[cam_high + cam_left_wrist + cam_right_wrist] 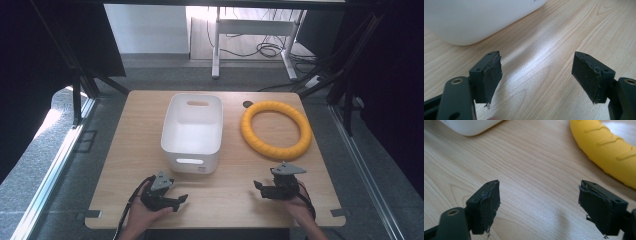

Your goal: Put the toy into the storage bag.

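Observation:
A yellow ribbed ring (276, 129) lies flat at the right of the wooden table (125, 150), and part of the ring (609, 147) curves across the upper right of the right gripper view. A white plastic bin (193, 131) with handle slots stands at the table's middle, empty; its rounded wall (474, 20) is near in the left gripper view. My left gripper (177, 202) rests near the front edge, below the bin, open with bare wood between its pads (491, 77). My right gripper (259, 187) sits at the front right, below the ring, open and empty.
A small dark round spot (248, 104) marks the table behind the ring. Beyond the far edge stand white desk legs (216, 45) and floor cables. Dark frame posts flank both sides of the table.

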